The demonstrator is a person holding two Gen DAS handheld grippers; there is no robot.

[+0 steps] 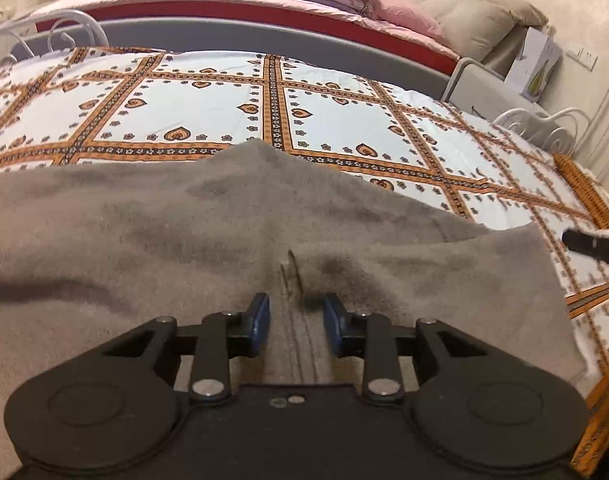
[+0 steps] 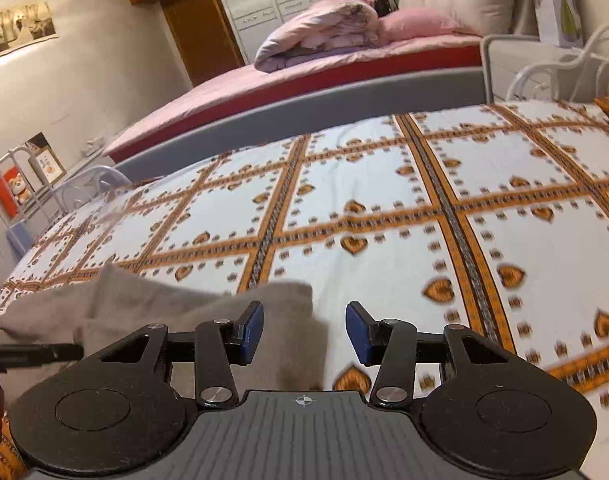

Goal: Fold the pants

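Both the left gripper [image 1: 296, 322] and right gripper [image 2: 304, 330] were built of matte black plastic linkages, fitted with blue rubber pads [image 2: 253, 330] and silver pivot screws [image 1: 209, 387].

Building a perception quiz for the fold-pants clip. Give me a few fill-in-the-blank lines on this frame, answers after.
1. The pants are ____ in colour.
2. They lie on a bedspread printed with orange ____ shapes.
3. The pads of the left gripper are ____ in colour.
4. The right gripper has its jaws ____, nothing held between them.

Answers: grey; heart; blue; open

Both wrist views look down, close, across the patterned bedspread [image 1: 344, 128].
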